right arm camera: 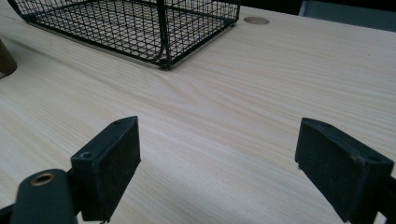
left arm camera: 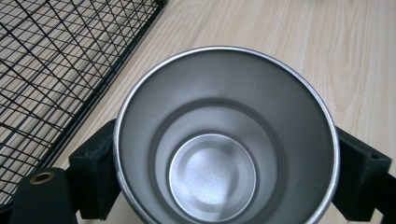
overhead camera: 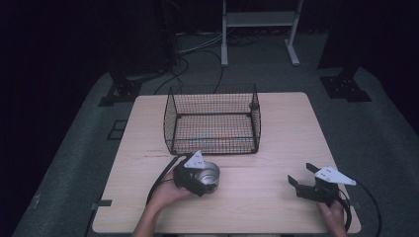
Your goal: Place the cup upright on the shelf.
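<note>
Cup: a bare metal cup (overhead camera: 207, 176) sits low and left of centre in the high view, on the wooden table (overhead camera: 276, 207), just below the front edge of the wire basket (overhead camera: 212, 121). In the left gripper view the cup (left arm camera: 224, 140) is seen from above, open mouth up, empty, its round rim spanning the middle of the frame.

Left gripper: the left gripper (overhead camera: 195, 175) has its two black jaws pressed on opposite sides of the cup wall, clamped on it. In the left gripper view the pads (left arm camera: 95, 172) touch the cup at lower left and lower right. A hand (overhead camera: 165, 195) holds it from the bottom edge of the high view.

Right gripper: the right gripper (overhead camera: 301, 175) rests at lower right of the high view, well apart from the cup, its jaws spread wide with nothing between them. In the right gripper view bare table (right arm camera: 224, 154) shows between the two pads (right arm camera: 109, 161).

Basket: black wire mesh, empty, upper centre of the high view; upper left in the left gripper view (left arm camera: 51, 70) and in the right gripper view (right arm camera: 135, 23).

Table hole: a round hole (right arm camera: 256, 20) near the top of the right gripper view, just right of the basket corner.
</note>
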The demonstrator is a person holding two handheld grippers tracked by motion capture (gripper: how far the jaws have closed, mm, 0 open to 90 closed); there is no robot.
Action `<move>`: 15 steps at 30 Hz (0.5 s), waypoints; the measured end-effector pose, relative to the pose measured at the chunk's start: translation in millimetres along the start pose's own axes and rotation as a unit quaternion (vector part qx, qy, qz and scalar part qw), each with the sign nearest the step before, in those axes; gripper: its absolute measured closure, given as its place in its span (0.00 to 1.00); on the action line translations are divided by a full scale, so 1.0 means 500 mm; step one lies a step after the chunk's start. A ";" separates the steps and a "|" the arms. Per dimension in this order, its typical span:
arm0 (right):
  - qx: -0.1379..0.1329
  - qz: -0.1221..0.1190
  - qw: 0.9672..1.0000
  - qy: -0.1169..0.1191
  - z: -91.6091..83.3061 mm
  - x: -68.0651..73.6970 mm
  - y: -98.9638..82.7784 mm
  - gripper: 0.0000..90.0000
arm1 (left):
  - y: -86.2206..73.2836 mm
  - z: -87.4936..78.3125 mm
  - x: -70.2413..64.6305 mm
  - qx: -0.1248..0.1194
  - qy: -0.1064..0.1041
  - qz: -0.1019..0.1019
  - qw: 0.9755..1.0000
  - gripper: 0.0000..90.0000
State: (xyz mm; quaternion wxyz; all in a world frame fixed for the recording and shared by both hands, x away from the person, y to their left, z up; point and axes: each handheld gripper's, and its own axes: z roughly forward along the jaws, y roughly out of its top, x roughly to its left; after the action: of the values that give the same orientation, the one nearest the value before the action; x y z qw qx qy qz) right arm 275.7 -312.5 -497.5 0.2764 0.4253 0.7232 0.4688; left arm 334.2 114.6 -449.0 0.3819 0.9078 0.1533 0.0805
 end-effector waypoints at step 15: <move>0.000 0.000 1.000 0.001 0.000 0.000 0.000 0.15 | 0.020 -0.009 0.000 0.000 -0.009 0.005 1.000 0.15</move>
State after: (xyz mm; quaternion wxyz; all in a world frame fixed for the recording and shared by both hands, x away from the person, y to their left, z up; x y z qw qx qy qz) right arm 275.7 -312.5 -497.5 0.2758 0.4247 0.7237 0.4689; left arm 334.9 110.9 -438.8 0.3826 0.9094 0.1451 0.0738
